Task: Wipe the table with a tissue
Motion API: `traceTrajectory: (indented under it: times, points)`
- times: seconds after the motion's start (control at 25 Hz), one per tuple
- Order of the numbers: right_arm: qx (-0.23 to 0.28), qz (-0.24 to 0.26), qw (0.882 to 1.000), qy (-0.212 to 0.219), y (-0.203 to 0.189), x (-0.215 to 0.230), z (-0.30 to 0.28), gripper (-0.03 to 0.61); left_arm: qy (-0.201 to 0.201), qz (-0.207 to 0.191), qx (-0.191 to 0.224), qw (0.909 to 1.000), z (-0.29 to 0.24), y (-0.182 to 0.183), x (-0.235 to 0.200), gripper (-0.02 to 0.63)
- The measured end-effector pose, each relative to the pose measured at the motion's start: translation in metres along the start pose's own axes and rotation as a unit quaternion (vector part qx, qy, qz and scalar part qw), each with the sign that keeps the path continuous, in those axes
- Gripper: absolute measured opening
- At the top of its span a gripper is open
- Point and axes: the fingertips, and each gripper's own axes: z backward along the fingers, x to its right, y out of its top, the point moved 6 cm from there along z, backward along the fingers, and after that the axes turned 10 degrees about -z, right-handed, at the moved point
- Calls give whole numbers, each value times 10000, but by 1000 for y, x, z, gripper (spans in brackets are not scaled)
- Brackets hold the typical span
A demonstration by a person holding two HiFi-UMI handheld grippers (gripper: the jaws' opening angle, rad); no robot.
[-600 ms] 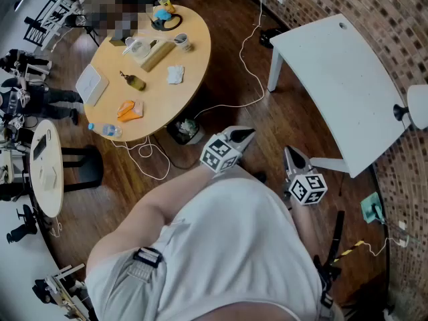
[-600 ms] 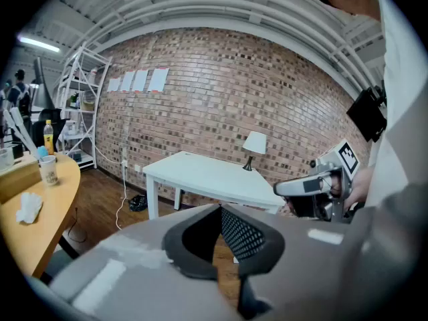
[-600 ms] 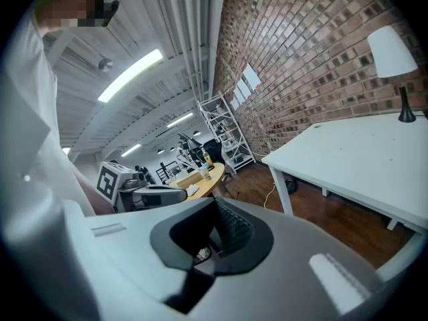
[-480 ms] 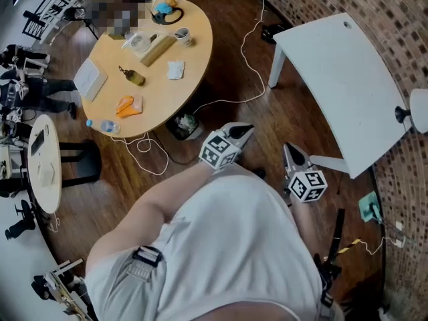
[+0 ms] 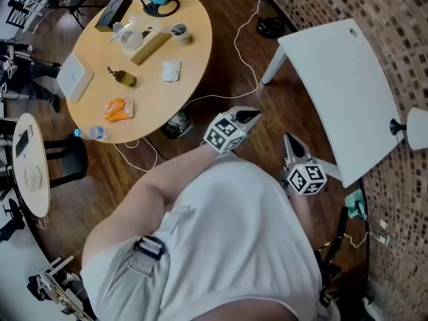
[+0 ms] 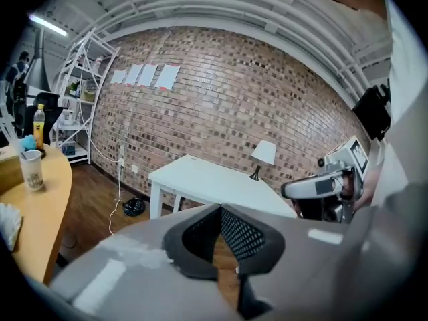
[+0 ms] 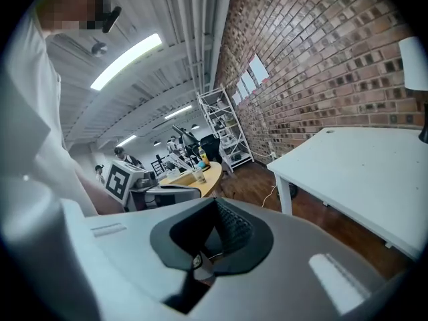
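Overhead, in the head view, the crumpled white tissue (image 5: 172,70) lies untouched on the round light-wood worktop (image 5: 187,93), well apart from the left claw (image 5: 249,117) and right claw (image 5: 289,141), both held at the person's waist. In the left gripper view its jaws are pressed together, empty, facing the white rectangular worktop (image 6: 214,182). In the right gripper view the jaws are likewise together with nothing between. Fetching the tissue seems not yet begun; the next move calls for approaching, spreading one claw and pinching the tissue

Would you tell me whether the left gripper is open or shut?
Shut: the left gripper shows its jaws closed together in its own view, with nothing between them.
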Motion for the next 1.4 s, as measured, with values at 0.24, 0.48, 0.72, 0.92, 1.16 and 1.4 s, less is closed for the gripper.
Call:
traceTrajectory:
  times: [0.24,0.48,0.72,0.92,1.16,1.4]
  points:
    - [-95,117,9999,57,29,-14,-67,6,71,53,99,9999,10,12,-70,3]
    - [-253,253,9993,147,50,-30,-130,6,457,141,66,9988,43,6,-139,5]
    - [-518,315,9976,338,59,-45,-183,6,1109,245,-211,9933,72,-21,-194,5]
    - [-766,356,9953,478,65,-53,-207,6,1897,328,-760,9784,100,-51,-226,5]
    - [-973,394,9924,645,68,-51,-219,6,2979,290,-1502,9422,131,-93,-269,8]
    - [-1037,308,9928,516,73,-37,-214,6,3164,90,-2344,9192,135,-120,-310,99]
